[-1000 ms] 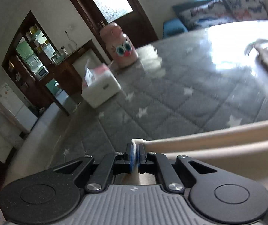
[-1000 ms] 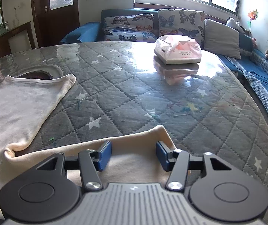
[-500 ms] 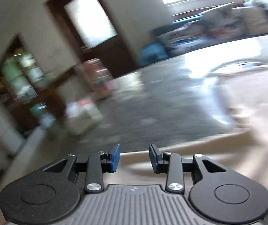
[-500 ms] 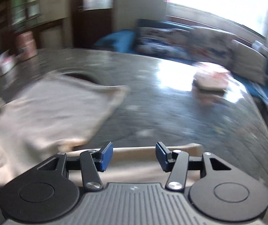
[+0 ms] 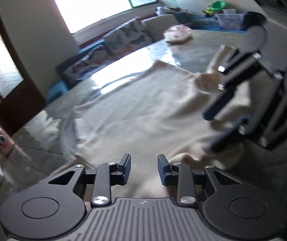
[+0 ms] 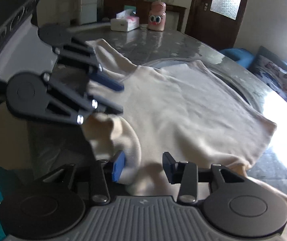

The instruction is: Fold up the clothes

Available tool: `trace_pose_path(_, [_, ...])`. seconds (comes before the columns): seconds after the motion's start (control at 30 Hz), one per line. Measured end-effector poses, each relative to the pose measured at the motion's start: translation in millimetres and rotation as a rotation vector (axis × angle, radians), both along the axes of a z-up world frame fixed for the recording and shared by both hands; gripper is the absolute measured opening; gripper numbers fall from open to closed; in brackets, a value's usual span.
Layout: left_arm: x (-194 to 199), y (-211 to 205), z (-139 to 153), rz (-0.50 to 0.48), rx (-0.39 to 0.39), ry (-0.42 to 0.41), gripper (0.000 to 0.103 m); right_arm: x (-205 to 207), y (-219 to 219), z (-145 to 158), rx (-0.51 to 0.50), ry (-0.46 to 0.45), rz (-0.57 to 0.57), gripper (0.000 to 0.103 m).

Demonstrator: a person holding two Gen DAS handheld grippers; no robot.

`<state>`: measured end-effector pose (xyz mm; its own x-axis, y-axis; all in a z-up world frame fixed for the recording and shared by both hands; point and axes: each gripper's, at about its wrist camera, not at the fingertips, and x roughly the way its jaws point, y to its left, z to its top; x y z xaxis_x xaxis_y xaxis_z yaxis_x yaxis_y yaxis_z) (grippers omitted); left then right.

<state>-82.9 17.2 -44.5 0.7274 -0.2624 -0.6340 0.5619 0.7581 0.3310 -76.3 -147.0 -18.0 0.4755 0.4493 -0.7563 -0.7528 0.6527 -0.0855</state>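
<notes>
I have both claws, left (image 5: 144, 166) and right (image 6: 143, 167), spread apart over the cream garment (image 6: 183, 108); mid-fold, I judge—next needs an edge grip.

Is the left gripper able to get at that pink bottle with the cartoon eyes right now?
Probably not: the left gripper hangs open over the cream garment, and the pink bottle stands far across the table.
</notes>
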Motion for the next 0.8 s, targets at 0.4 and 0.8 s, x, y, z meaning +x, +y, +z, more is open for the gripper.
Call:
trace_pose_path(0.4, [-13.3,2.9,11.1,-0.038,-0.054,0.081,0.024,-15.7,-35.4,10.6,0.075,0.119,-0.003,0.040])
trace_pose_path(0.8, [13.3,-21.0,42.7,-0.059,-0.177,0.099,0.027,37.4,-146.5,1.3,0.165,0.064,-0.510,0.040])
